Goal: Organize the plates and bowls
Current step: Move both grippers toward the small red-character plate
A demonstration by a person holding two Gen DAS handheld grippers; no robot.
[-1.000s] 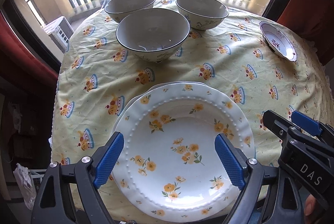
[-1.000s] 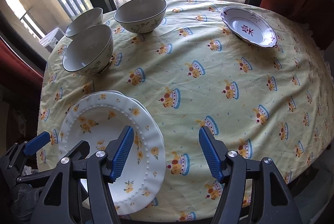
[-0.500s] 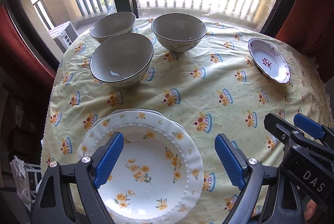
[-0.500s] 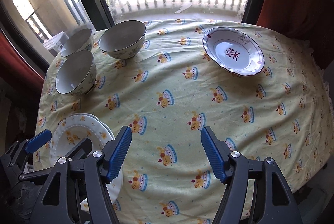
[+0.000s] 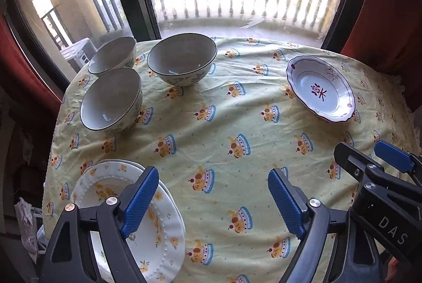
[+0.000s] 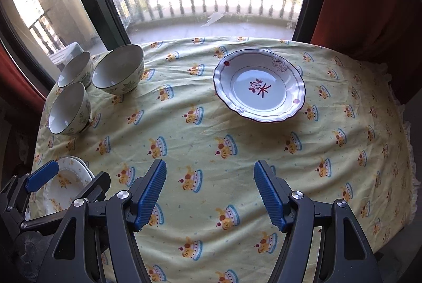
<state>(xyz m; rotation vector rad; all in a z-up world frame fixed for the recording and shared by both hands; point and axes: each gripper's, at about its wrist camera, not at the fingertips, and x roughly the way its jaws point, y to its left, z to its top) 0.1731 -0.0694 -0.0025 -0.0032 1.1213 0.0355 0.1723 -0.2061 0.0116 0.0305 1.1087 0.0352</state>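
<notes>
Both my grippers — left gripper, right gripper — hold nothing, fingers wide; I should approach the plate at 12 o'clock low, taking its rim squarely.

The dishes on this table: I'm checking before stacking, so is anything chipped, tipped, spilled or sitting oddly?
Nothing stands out. The three bowls sit upright and empty. The purple-trimmed plate lies flat, apart from them. The yellow-flowered plates are stacked near the table's edge. No chips or spills are visible.
</notes>
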